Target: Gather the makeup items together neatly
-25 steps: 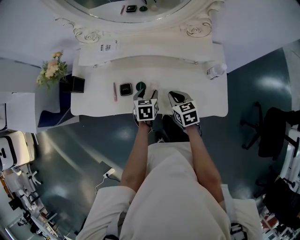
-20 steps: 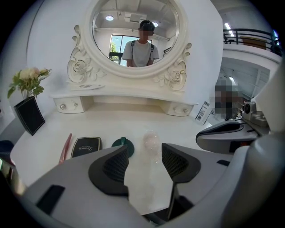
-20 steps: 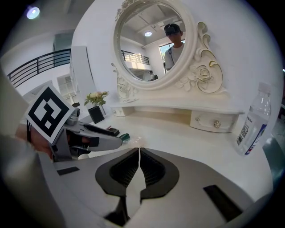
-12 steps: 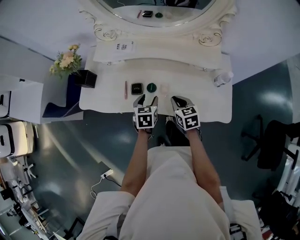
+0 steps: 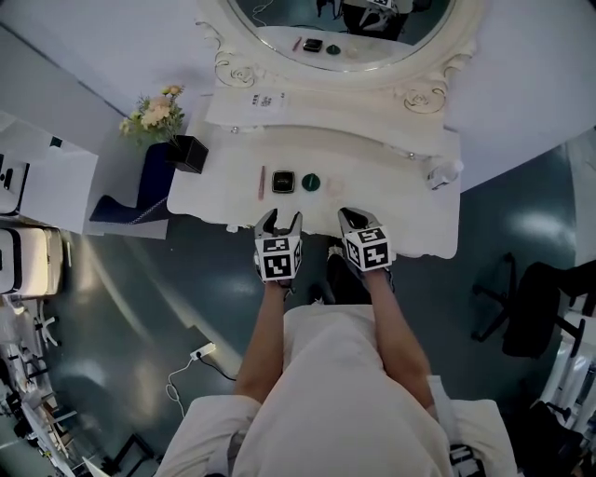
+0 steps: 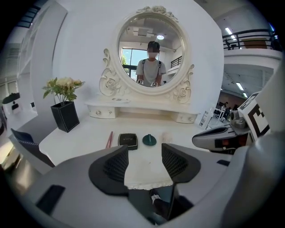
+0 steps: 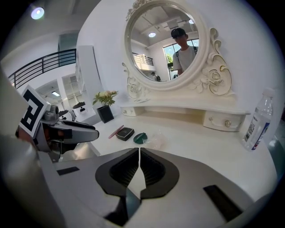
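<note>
**Makeup row lies straight ahead of the left tool (image 5: pixel 278 217), across the desk (image 5: pixel 410 200)**

Four items sit in a short line that runs left to right, parallel to the desk's front edge and about midway back toward the mirror (image 5: pixel 340 28). From the left they are a pink pencil (image 5: pixel 263 181), a black compact (image 5: pixel 283 182), a green round piece (image 5: pixel 311 182) and a faint clear packet (image 5: pixel 333 183). The pencil's long axis points front to back, across the line of the row. Neighbours stand just beside one another; whether any touch, I cannot tell.

Both tools hang over the desk's near edge, well apart from the row. The left tool's jaws stand apart with nothing between them but bare desk top, and in its own view the compact and the green piece show just beyond the gap. The right tool (image 5: pixel 352 216) has its jaws closed together on nothing. It lines up nearest the clear packet, with the water bottle (image 5: pixel 445 172) farther off to its right.

The left hand is the nearer one for the pencil and compact. The row already looks gathered, so any further touch is probably a small nudge.
</note>
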A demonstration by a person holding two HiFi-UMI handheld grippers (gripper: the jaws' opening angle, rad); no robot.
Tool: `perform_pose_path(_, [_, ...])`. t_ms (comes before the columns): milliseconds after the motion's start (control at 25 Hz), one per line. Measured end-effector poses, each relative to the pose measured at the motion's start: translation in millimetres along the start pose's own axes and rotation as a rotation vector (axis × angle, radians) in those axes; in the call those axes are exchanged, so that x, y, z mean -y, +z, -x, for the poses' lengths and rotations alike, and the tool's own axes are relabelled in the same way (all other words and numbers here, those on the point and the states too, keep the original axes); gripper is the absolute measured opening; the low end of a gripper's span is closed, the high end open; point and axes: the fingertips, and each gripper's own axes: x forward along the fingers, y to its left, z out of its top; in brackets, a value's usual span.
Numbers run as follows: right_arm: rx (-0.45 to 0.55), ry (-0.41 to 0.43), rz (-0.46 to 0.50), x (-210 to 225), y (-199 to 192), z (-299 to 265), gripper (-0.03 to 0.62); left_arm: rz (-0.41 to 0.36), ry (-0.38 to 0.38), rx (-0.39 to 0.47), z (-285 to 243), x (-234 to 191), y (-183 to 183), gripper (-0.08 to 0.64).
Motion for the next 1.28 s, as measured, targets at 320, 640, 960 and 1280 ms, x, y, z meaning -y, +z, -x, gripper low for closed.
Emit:
perform_pose_path(320, [0.022, 0.000, 0.007, -17, -10, 17, 0.044, 0.026, 0.018, 0.067, 31, -5, -2, 0.185])
perform_pose_path(640, [0.032, 0.006, 0.004, -34, -18, 24, 0.044, 0.032, 0.025, 0.092, 54, -11, -8, 0.092])
perform_pose_path(960, [0.041, 0.018, 0.018, -45, -17, 28, 0.044, 0.058, 0.024, 0.086, 62, -17, -20, 0.015])
perform_pose_path(1280, [0.045, 0.013, 0.024, -41, -19, 34, 0.044, 0.042, -0.005, 0.093, 61, -7, -17, 0.015])
